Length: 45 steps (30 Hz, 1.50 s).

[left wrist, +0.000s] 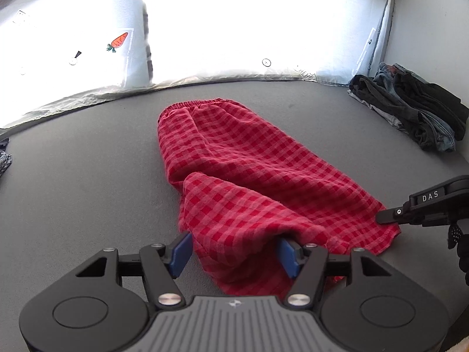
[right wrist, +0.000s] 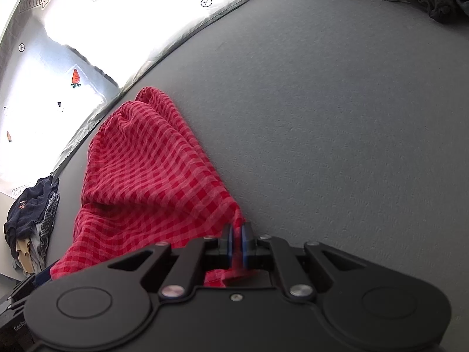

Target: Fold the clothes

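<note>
A red checked garment [left wrist: 234, 176] with an elastic waistband at its far end lies lengthwise on the grey table [left wrist: 88, 176]. My left gripper [left wrist: 234, 252] is open, its blue pads on either side of the garment's near hem, with cloth draped over the right pad. My right gripper [right wrist: 236, 240] is shut on the garment's [right wrist: 146, 170] near right corner; cloth shows between its blue pads. The right gripper also shows in the left wrist view [left wrist: 390, 215] at the corner of the hem.
A pile of dark clothes and jeans [left wrist: 416, 108] sits at the far right of the table. Another pile of dark and striped clothes [right wrist: 32, 220] sits at the left edge. A bright white backdrop [left wrist: 234, 29] with printed carrots and markers rises behind the table.
</note>
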Each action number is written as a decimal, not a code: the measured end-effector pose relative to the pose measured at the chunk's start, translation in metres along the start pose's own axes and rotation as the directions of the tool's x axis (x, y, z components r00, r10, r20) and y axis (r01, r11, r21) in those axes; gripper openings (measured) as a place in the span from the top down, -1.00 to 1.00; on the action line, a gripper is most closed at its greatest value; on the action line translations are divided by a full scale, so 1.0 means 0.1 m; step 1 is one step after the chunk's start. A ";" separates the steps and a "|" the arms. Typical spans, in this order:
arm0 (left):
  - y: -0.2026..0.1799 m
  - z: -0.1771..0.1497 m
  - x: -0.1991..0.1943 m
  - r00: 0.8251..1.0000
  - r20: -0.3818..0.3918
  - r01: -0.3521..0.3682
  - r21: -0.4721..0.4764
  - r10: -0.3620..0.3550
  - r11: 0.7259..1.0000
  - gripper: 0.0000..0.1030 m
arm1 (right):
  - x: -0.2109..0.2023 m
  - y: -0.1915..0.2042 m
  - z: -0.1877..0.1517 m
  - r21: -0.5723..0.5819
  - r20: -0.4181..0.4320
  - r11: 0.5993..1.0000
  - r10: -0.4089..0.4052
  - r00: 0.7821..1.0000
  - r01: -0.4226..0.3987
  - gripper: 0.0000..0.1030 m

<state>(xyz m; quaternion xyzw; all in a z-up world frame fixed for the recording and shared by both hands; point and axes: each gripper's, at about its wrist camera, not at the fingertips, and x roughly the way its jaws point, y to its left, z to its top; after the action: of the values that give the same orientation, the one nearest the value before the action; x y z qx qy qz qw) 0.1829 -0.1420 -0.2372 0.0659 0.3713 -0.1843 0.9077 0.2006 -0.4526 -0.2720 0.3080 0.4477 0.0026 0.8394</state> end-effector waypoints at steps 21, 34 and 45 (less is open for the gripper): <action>0.15 -0.06 0.31 0.990 -0.094 -0.103 -0.018 0.101 0.995 -0.49 | 0.02 0.13 -0.05 -0.056 0.027 0.997 -0.042 0.999 0.043 0.77; 0.77 -0.37 -0.09 0.985 -0.136 -0.132 -0.216 0.104 0.968 -0.48 | 0.03 0.17 -0.07 -0.078 0.042 0.995 -0.061 0.997 0.065 0.76; -0.11 -0.40 0.09 0.984 -0.173 0.087 0.212 -0.050 0.973 -0.49 | 0.03 0.15 -0.08 -0.078 0.049 0.995 -0.053 0.997 0.057 0.76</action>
<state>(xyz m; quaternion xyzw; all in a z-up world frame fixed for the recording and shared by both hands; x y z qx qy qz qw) 0.1593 -0.1445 -0.2719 0.1679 0.4253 -0.2490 0.8538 0.2000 -0.4351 -0.2694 0.2620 0.4358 -0.0100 0.8610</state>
